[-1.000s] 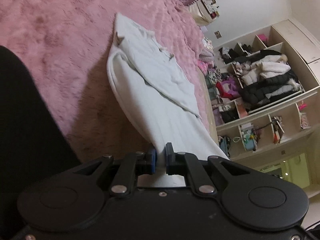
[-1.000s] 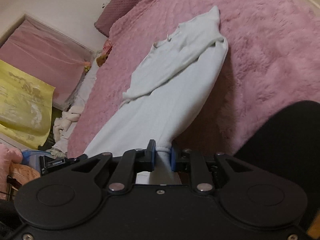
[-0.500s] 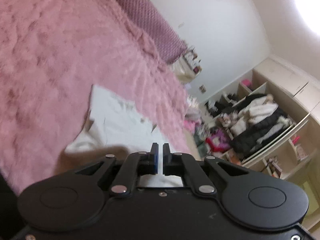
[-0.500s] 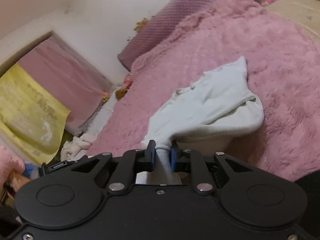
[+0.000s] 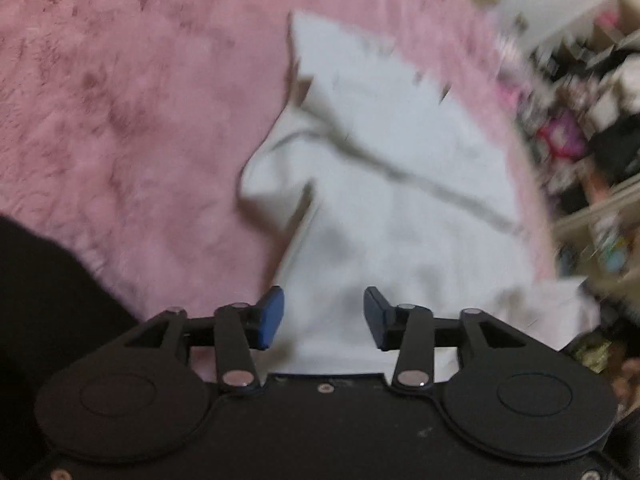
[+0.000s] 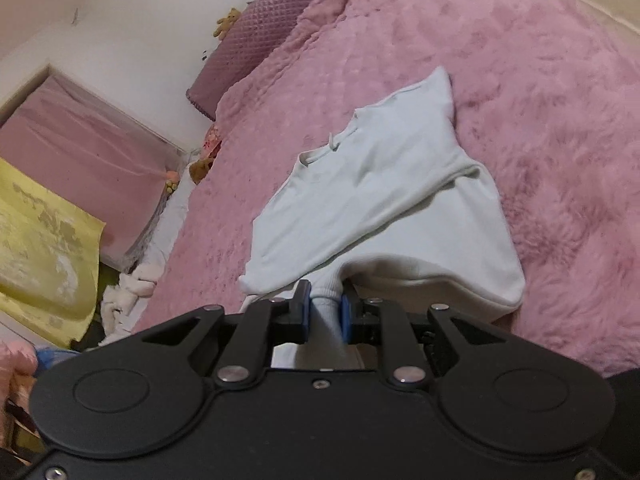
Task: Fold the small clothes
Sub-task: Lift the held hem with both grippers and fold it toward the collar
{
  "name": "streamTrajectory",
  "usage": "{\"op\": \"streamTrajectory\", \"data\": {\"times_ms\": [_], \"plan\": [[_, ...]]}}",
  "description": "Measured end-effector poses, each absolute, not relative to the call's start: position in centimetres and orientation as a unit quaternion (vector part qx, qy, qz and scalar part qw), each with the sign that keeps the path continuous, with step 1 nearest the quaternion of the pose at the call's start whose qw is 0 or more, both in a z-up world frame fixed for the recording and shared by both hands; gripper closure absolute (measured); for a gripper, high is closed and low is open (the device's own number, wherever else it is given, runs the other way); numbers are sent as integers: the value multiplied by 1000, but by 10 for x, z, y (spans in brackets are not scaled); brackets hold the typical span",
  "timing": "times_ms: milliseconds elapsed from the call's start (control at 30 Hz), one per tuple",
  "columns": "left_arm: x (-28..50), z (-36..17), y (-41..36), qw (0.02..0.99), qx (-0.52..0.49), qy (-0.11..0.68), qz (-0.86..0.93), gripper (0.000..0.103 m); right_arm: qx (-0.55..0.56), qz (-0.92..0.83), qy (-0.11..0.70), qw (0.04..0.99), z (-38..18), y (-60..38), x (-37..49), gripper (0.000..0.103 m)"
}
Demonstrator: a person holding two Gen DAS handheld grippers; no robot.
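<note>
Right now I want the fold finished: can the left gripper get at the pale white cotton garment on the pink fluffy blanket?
Probably yes: the left gripper is open right over the garment, nothing between.

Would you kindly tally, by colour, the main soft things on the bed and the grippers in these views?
White garment: 1
Pink fluffy blanket: 1
Purple pillow: 1
Black grippers: 2, the left gripper open over the garment, the right gripper shut on its ribbed edge
Total: 5
</note>
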State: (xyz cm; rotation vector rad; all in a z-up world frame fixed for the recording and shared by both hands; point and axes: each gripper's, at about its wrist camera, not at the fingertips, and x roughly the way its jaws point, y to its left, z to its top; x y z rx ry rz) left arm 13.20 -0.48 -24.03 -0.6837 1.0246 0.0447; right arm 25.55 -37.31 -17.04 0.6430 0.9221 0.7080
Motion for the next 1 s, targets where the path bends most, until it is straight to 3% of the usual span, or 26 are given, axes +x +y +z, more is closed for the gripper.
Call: {"op": "streamTrajectory", "data": {"times_ms": [367,633,800,900,1000], "plan": [[178,-285,-21,767,-315,558,-44,54,303,330,429,785,-173,-381,244,91],[178,-285,-7,767,-349,539,5,53,304,334,432,780,-175,-385,244,91],[174,-278,-2,785,-306,538,28,47,305,334,433,779,-176,-389,239,91],[188,-300,-9,766,-291,574,5,48,315,333,435,775,-180,-390,241,91],[192,-298,-27,786,-259,561,-32,53,318,332,436,774,-180,-391,241,91]]}}
